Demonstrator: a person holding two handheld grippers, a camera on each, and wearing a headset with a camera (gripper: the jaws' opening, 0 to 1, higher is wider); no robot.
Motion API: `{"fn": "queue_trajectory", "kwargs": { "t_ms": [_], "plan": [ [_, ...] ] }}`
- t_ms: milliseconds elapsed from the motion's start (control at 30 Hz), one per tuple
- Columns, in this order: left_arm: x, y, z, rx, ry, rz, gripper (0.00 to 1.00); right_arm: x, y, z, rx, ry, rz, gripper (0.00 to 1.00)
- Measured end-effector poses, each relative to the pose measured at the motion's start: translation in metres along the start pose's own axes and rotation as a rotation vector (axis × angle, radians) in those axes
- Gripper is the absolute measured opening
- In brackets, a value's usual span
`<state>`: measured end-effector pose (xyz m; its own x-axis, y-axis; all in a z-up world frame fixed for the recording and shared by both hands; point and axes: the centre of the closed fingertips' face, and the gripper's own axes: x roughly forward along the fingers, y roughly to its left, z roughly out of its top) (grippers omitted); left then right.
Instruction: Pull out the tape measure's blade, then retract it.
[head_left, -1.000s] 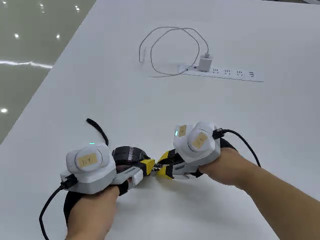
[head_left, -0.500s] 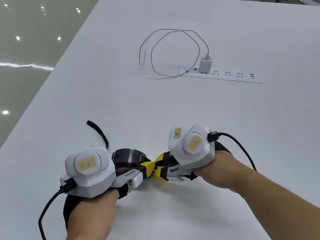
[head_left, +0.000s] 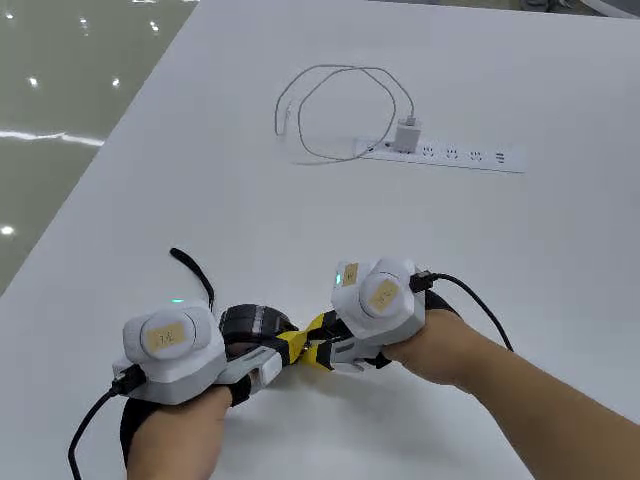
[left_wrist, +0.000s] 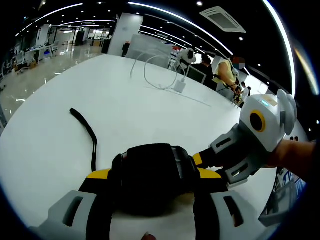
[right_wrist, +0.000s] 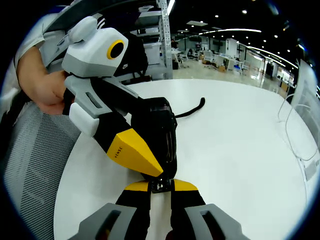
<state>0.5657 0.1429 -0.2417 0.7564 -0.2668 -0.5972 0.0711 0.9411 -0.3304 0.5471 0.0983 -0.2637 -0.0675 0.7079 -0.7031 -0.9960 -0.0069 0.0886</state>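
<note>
Squarely clamping tape measure (head_left: 255, 322) in left gripper (left_wrist: 152, 187); pinching its hook (right_wrist: 161, 185) in right gripper (right_wrist: 161, 191), directly opposite along the pull line.

Head view from above, downward; gripper views close, opposed, across tape measure (left_wrist: 150, 175)

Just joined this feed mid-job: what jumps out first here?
Two sets of tongs meet low in the head view: the left tongs clamp the black tape measure, and the right tongs pinch its blade tip. Farther back lies a white power strip with a looped cable.
</note>
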Motion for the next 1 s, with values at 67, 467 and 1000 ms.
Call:
{"fn": "queue_trajectory", "kwargs": {
  "t_ms": [67, 467, 1000],
  "plan": [
    [0.0, 0.0, 0.0, 0.005, 0.001, -0.002, 0.62, 0.0, 0.0, 0.0, 0.0, 0.002, 0.0, 0.11],
    [-0.001, -0.001, 0.0, 0.007, 0.017, -0.003, 0.62, -0.001, 0.003, -0.002, 0.035, 0.012, -0.002, 0.18],
    [-0.006, 0.001, 0.01, 0.024, -0.008, 0.001, 0.64, -0.015, 0.001, -0.003, 0.077, -0.004, -0.047, 0.3]
  ]
}}
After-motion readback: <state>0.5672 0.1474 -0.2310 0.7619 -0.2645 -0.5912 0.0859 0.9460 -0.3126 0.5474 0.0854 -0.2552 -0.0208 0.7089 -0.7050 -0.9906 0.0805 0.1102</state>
